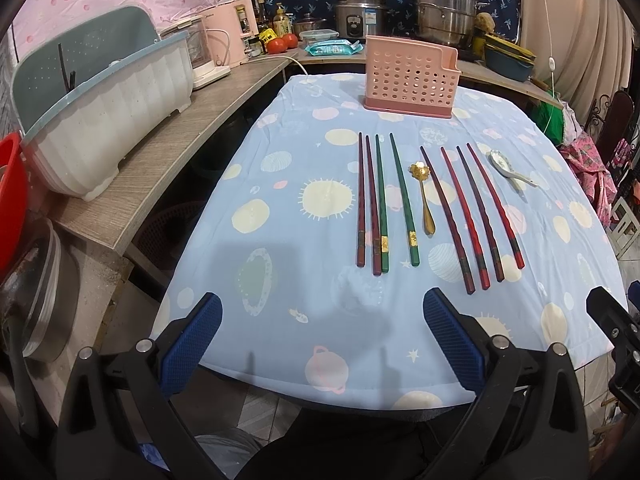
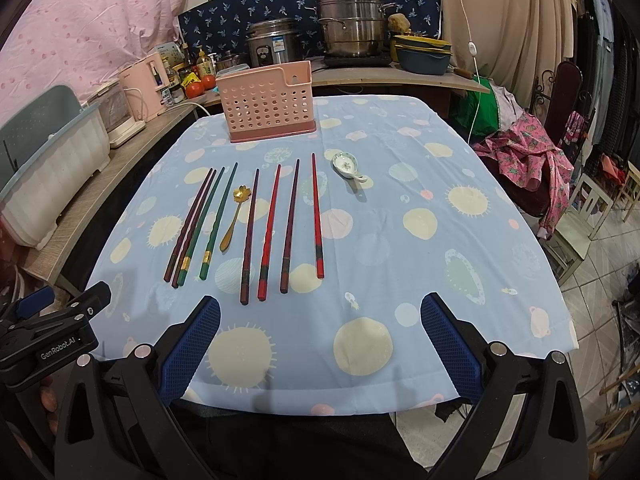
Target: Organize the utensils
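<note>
Left wrist view: right tool point(image 1: 616, 344) cut off at frame edge

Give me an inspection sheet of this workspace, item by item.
Surface: table under a blue planet-print tablecloth.
Job's things: eight chopsticks in a row, gold spoon among them, ceramic spoon to their right, pink utensil holder upright behind, contents not visible.
Clutter: nothing seen on the table.
Grippers: left gripper and right gripper open, holding nothing, at the near edge.
Cables: white cord hanging at right.
Surroundings: steamer pot, rice cooker, dish rack on counters.
</note>
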`<state>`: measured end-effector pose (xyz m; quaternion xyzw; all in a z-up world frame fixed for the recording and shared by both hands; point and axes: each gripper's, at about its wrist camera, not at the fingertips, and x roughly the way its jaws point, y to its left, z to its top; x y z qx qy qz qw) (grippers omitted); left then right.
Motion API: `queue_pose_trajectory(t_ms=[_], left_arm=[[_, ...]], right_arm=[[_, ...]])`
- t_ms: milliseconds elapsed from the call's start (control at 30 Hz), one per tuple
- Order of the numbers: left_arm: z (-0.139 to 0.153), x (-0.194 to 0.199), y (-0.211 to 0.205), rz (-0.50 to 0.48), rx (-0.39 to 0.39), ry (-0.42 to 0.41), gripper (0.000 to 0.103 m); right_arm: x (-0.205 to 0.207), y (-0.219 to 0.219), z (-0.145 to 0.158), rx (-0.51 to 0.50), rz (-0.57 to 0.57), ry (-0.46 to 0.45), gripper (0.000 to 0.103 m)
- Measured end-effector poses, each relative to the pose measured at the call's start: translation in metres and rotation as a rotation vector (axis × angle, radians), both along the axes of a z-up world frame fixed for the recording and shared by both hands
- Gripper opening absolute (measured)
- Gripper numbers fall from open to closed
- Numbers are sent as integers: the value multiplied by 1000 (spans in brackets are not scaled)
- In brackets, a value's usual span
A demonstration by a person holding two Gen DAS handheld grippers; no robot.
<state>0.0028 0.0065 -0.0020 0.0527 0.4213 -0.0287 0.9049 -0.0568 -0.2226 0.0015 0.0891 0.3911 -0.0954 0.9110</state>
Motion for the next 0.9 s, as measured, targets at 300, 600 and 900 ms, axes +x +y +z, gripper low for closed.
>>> queue_pose_trajectory(t_ms=[300,600,900], left_arm=[[-1,1,0,2,0,3,96],[-7,22,10,46,-26,48,96],[-39,72,13,57,-32,138,96]], right_arm=[[0,0,0,0,0,0,96],[12,-16,-6,27,-28,16,96],[46,-35,-19,39,-66,57,96]])
